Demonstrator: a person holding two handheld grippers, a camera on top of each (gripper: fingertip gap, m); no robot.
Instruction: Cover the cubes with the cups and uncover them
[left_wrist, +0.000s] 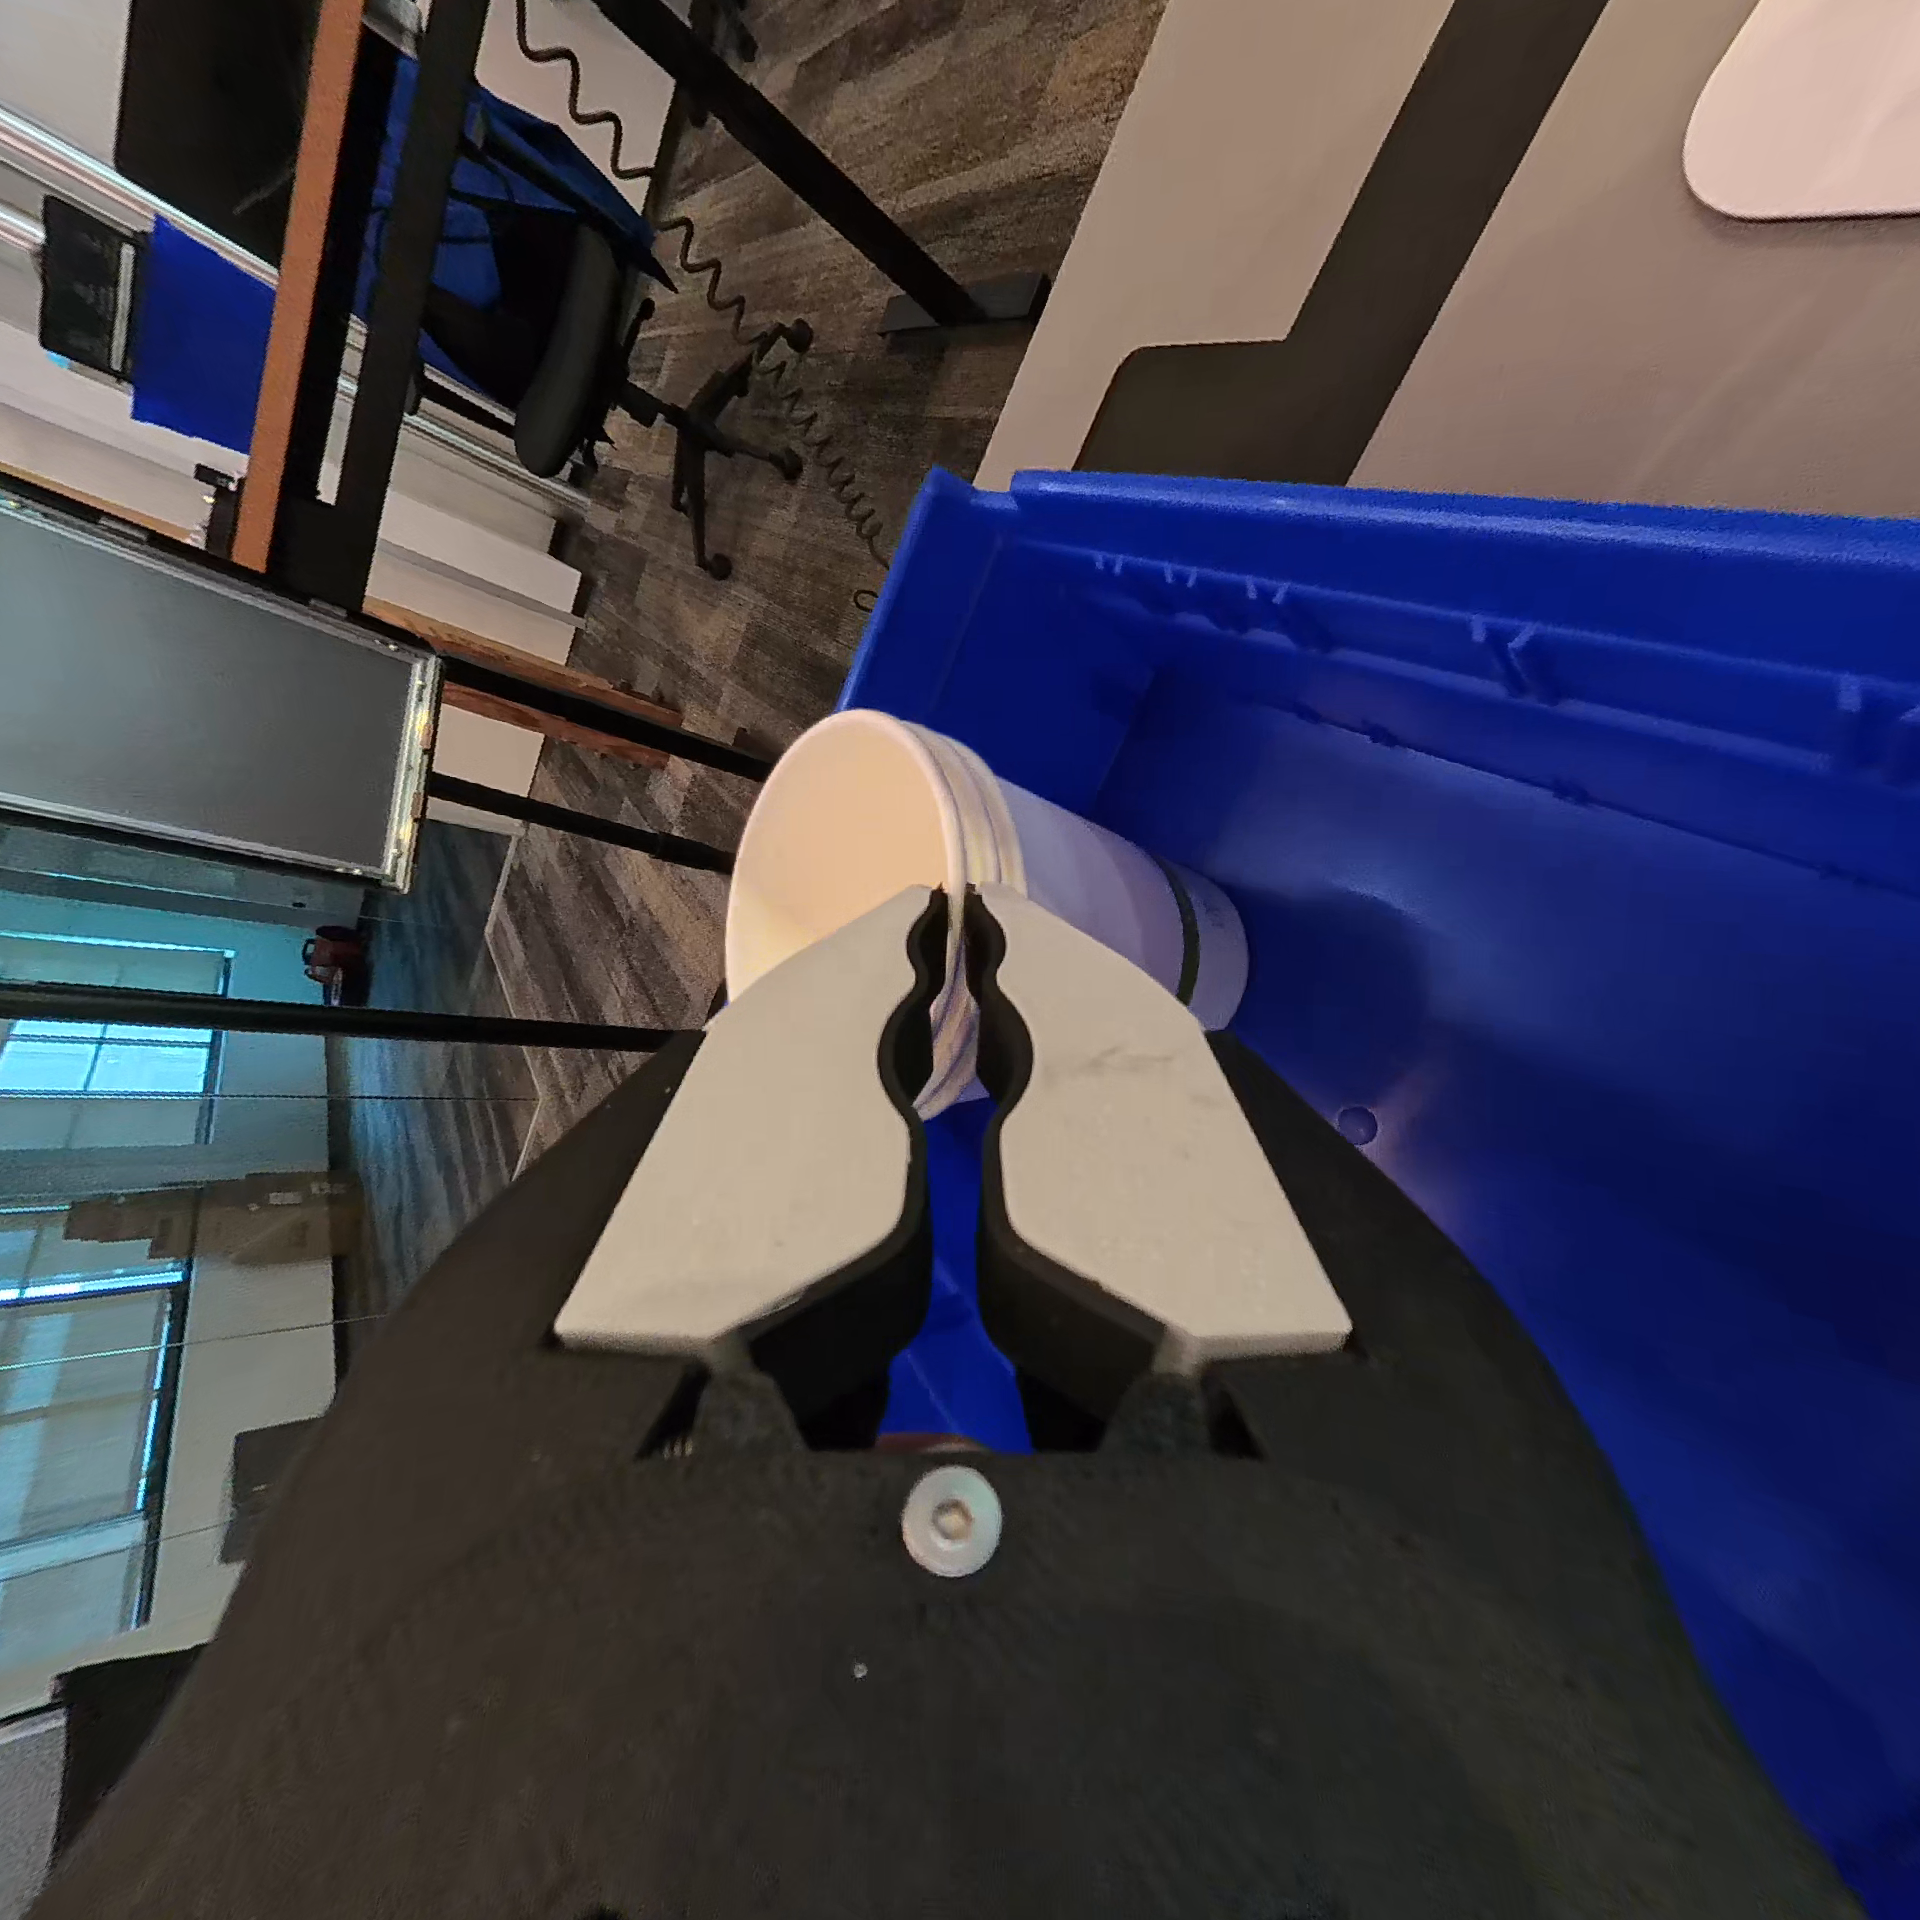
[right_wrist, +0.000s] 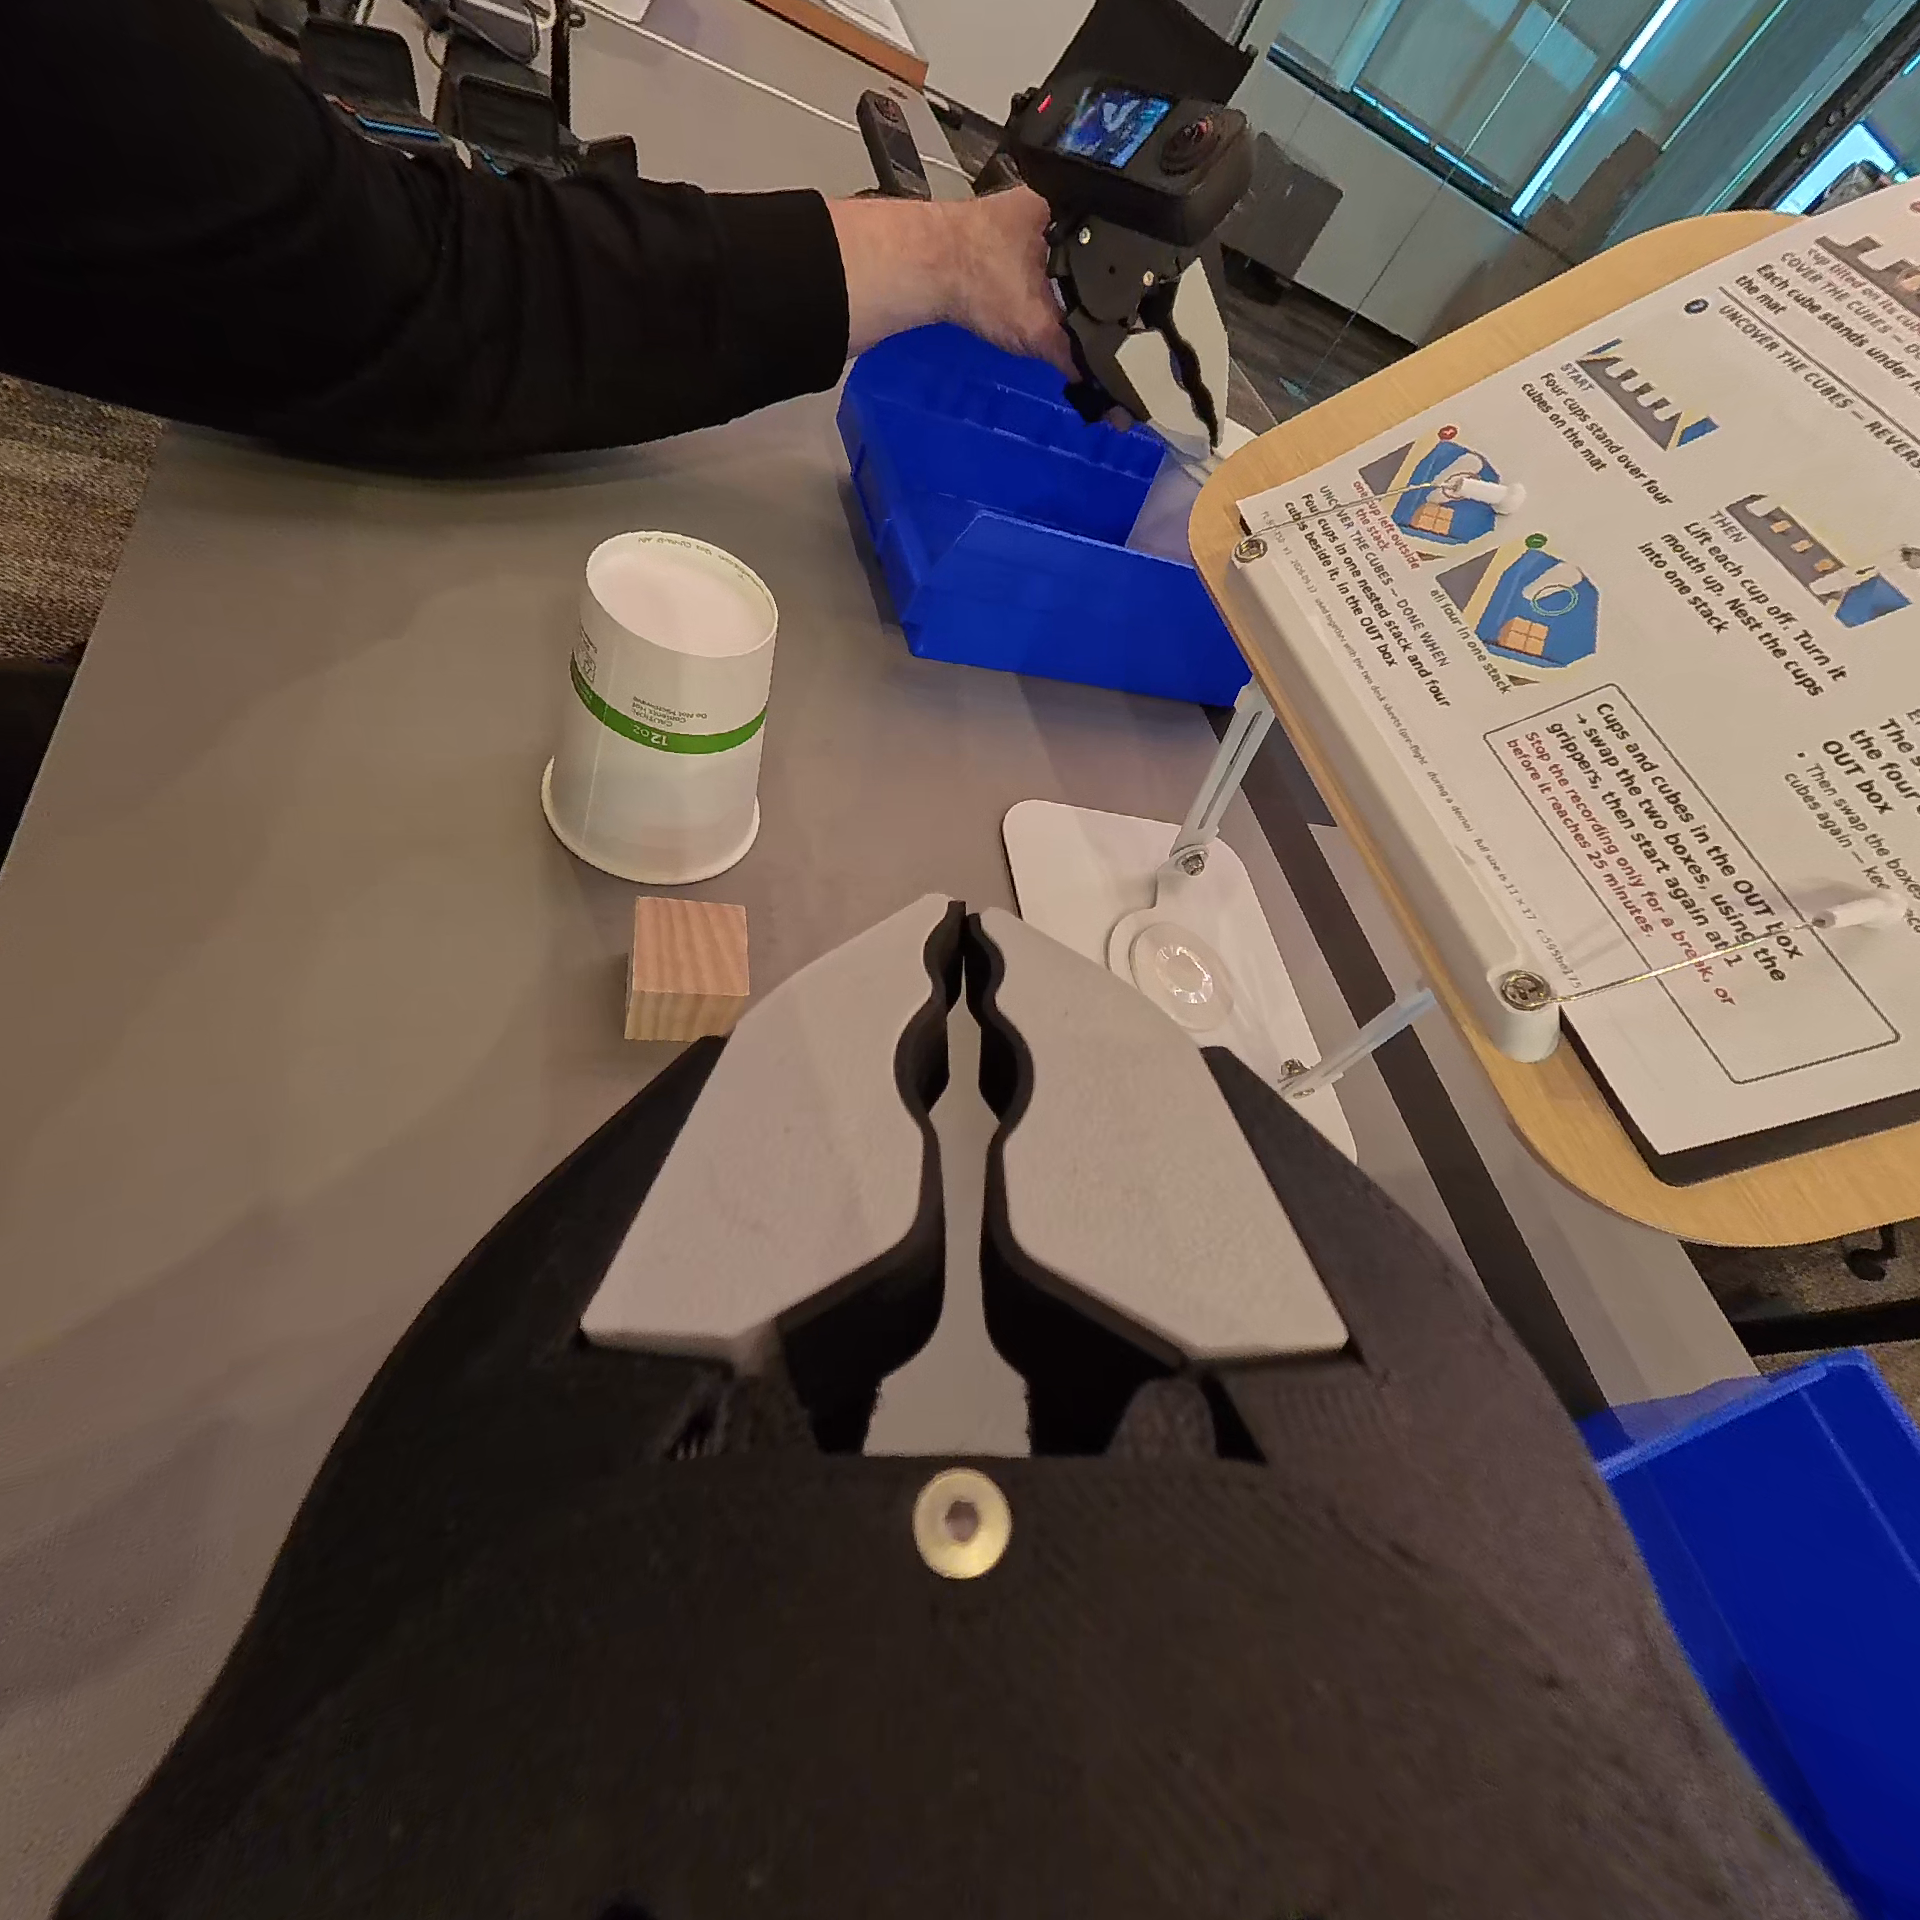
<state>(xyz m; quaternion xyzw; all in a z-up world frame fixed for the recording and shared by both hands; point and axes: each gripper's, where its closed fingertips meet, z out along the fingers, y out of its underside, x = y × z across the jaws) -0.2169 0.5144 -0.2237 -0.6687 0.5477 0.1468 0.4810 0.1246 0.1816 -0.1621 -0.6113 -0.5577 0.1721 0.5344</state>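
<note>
My left gripper (left_wrist: 954, 902) is shut on the rim of a nested stack of white paper cups (left_wrist: 1091, 873). It holds the stack tilted on its side over the blue bin (left_wrist: 1455, 520), base toward the bin's inside. In the right wrist view, one white cup with a green band (right_wrist: 660, 717) stands mouth down on the grey table. A wooden cube (right_wrist: 688, 968) lies bare just in front of it. My right gripper (right_wrist: 966, 916) is shut and empty, low over the table to the right of the cube. The left gripper (right_wrist: 1148, 410) shows far off at the blue bin (right_wrist: 1018, 520).
An instruction board (right_wrist: 1610, 675) on a wooden stand overhangs the table's right side, and its white base plate (right_wrist: 1049, 862) lies near my right gripper. A second blue bin (right_wrist: 1766, 1558) sits at the lower right. A person's black sleeve (right_wrist: 416, 260) reaches across the back.
</note>
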